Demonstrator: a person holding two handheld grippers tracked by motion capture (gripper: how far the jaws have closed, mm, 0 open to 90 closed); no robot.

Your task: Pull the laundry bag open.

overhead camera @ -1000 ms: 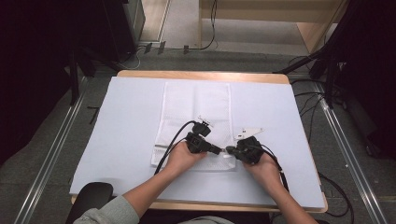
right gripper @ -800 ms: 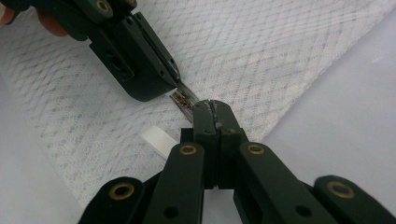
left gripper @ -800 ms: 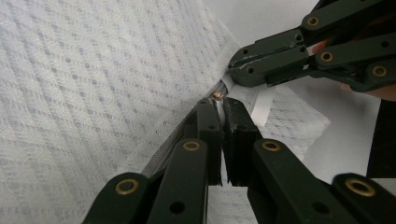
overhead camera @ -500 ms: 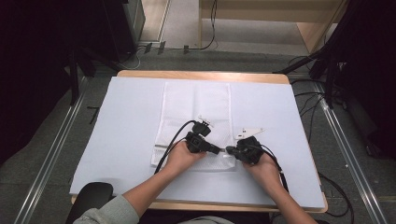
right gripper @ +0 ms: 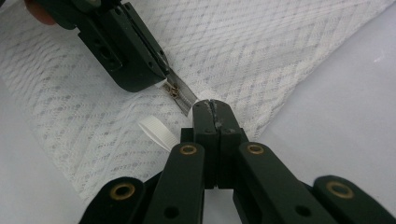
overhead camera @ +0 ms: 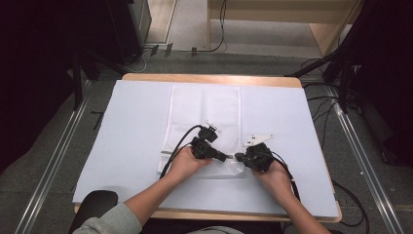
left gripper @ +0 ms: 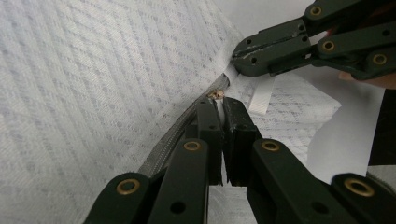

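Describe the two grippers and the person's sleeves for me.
Both the left gripper and the right gripper are black, with flat linkage arms pinned by brass-coloured rivets. A black cable trails from the left one. A pale three-cornered plate tops the right one. The left sleeve is grey.

The mesh bag (left gripper: 102,70) is white woven cloth, matt, with a faint diamond weave. Its zipper (right gripper: 183,97), just ahead of the right claw (right gripper: 214,105), has a dull grey tape and a small brassy metal slider. Both claws are matt black plastic with glossy brass-coloured rivets. The bench (overhead camera: 122,126) cover under them looks smooth, matt, pale.
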